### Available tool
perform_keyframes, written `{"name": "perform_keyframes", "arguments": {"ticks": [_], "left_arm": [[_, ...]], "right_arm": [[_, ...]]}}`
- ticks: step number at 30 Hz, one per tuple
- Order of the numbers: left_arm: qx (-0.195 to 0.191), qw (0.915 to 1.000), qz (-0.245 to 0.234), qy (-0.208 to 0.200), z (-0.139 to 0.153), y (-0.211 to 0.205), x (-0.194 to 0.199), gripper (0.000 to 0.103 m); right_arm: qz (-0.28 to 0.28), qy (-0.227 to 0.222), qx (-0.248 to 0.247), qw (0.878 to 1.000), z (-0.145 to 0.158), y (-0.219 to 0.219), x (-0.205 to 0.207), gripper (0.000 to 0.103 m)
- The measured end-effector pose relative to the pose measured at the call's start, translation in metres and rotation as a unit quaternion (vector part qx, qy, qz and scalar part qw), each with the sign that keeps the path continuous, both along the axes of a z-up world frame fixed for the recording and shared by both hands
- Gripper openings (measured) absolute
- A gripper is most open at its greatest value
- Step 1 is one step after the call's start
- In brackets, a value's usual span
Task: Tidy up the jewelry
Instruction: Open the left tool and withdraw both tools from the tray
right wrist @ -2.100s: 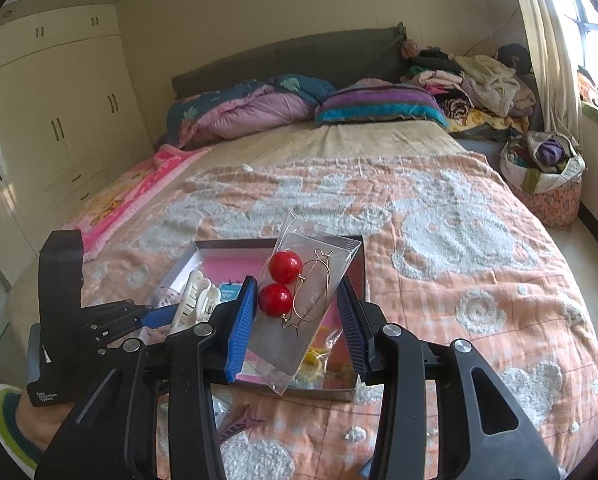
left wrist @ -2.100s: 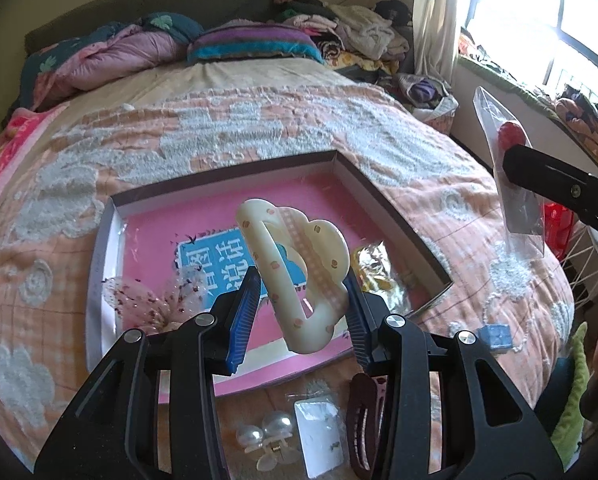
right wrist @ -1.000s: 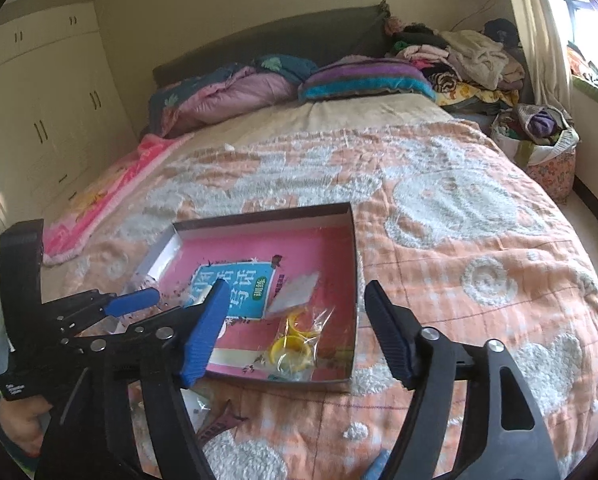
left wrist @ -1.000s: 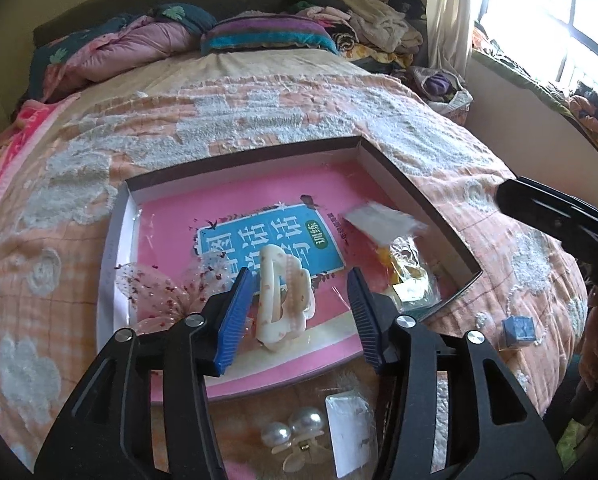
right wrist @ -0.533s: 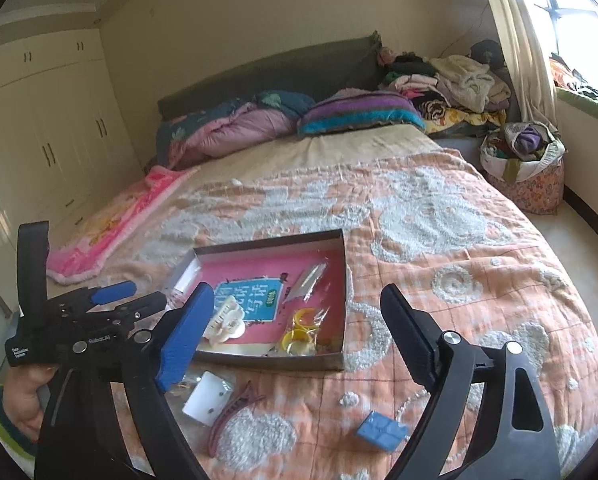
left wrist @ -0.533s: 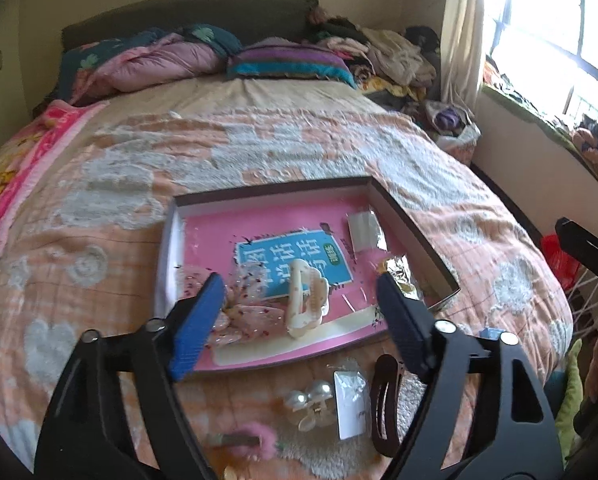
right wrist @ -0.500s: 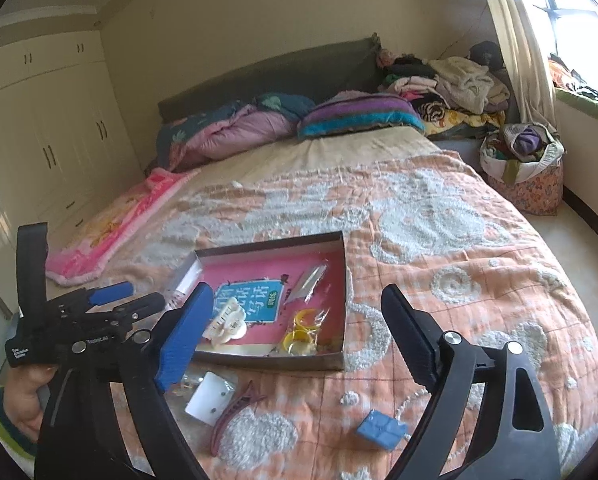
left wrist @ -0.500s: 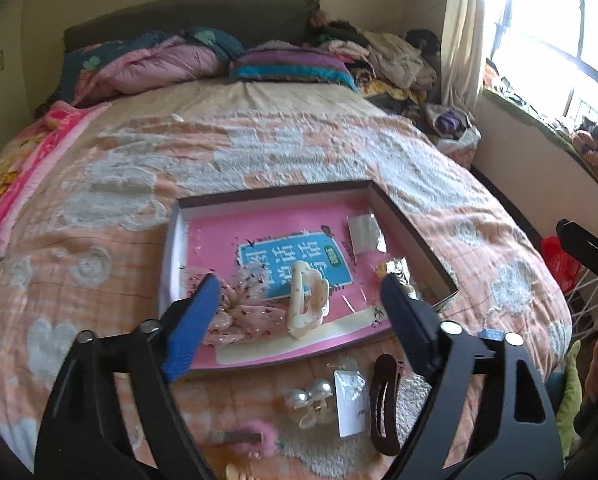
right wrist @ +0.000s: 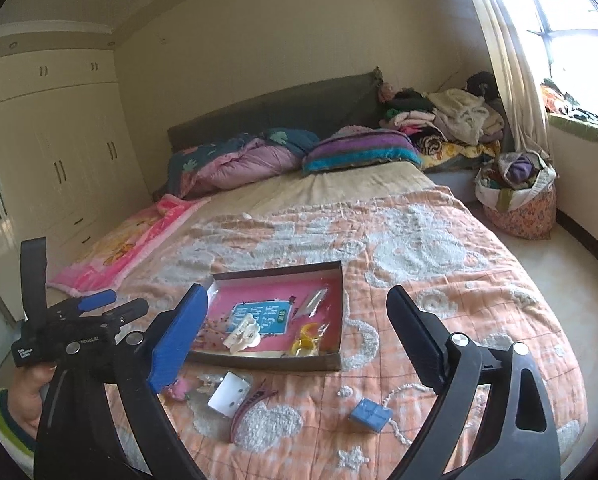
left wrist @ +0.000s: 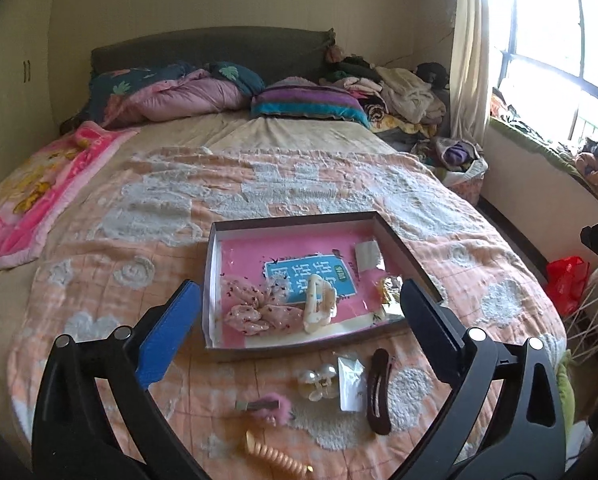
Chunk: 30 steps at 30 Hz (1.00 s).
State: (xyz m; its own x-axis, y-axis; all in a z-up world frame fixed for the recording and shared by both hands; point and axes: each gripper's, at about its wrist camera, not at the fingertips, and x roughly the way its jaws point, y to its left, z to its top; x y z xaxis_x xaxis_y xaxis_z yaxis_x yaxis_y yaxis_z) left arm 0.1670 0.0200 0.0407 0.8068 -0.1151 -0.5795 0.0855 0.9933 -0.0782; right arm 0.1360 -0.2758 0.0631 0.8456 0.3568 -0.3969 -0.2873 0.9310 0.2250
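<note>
Both claws, left claw (left wrist: 299, 312) and right claw (right wrist: 297, 316), have just been opening and hang empty, the cream hair claw (left wrist: 318, 303) and earring packet (left wrist: 367, 255) already in the box (left wrist: 295, 219), while the brown clip (left wrist: 379, 392), pearl clip (left wrist: 317, 378), carded studs (left wrist: 350, 384), pink fluffy clip (left wrist: 268, 405) and blue box (right wrist: 370, 414) wait on the bed (left wrist: 155, 248).

In the left wrist view the spiral hair tie (left wrist: 277, 456), nearest of the things in front of the box (left wrist: 219, 354), is partly cut by the bottom edge. In the right wrist view a blue finger (right wrist: 177, 338) covers the box's left end, and print on the box's blue label (right wrist: 261, 318) is unreadable.
</note>
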Motion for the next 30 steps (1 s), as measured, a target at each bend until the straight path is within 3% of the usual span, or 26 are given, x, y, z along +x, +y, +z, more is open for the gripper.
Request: {"name": "perform_keyframes", "arguments": {"ticks": [11, 19, 30], "left_arm": [[0.02, 0.9998, -0.004, -0.007, 0.005, -0.007, -0.032, 0.093], [0.025, 0.9996, -0.01, -0.004, 0.005, -0.003, -0.05, 0.093], [0.016, 0.9995, 0.007, 0.026, -0.016, 0.019, -0.07, 0.093]], "right_arm": [[0.027, -0.008, 0.007, 1.0, 0.011, 0.006, -0.033, 0.09], [0.05, 0.018, 0.012, 0.998, 0.0, 0.014, -0.041, 0.09], [0.088, 0.035, 0.002, 0.995, -0.01, 0.038, -0.05, 0.09]]}}
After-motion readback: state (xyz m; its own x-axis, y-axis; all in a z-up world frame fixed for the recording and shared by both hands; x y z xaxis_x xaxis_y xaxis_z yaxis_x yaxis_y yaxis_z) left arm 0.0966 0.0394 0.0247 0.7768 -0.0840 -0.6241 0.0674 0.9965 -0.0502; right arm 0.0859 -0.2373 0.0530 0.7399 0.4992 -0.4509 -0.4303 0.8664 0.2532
